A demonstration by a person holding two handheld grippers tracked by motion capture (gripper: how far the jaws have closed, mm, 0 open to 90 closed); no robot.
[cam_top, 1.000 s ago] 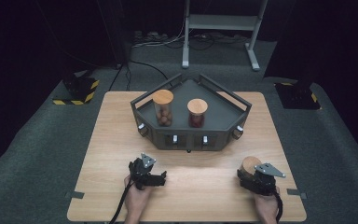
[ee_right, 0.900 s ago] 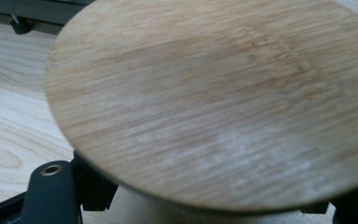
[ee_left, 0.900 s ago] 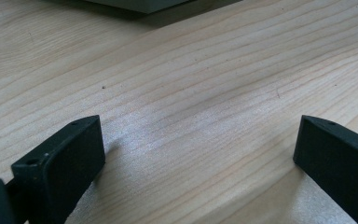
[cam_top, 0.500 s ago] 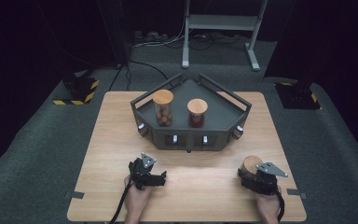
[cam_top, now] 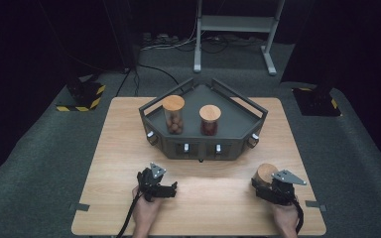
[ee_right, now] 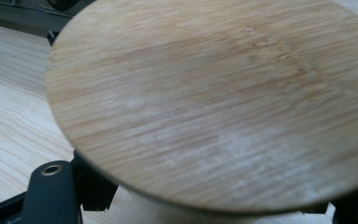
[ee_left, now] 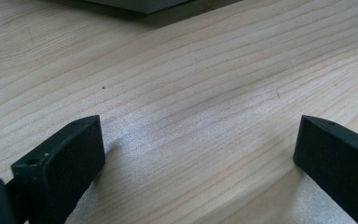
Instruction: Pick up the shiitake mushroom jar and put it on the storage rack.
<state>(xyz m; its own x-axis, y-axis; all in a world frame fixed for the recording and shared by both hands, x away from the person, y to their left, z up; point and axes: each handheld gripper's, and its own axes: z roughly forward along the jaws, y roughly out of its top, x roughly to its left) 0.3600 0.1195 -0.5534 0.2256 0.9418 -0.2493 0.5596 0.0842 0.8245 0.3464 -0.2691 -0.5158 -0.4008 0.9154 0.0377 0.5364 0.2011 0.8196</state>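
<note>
Hands enter the high view from the bottom edge, each low over the near part of the wooden table point(cam_top: 114, 148). The left gripper point(cam_top: 161, 189) lies almost on the boards, pointing toward the table's middle, its jaws apart with nothing between them. The right gripper point(cam_top: 267, 187) sits at the near right corner, clamped on a wooden-lidded jar point(cam_top: 265, 173) that stands on the table. Well beyond both, a dark tray point(cam_top: 248, 124) carries two more lidded jars side by side. From the left gripper view, the two black jaws stand wide apart over bare wood grain, with the tray's edge point(ee_left: 135, 4) far ahead. From the right gripper view, the jar's round lid point(ee_right: 214, 98) looms just above the jaws, which hug its body underneath, closed tight on it.
</note>
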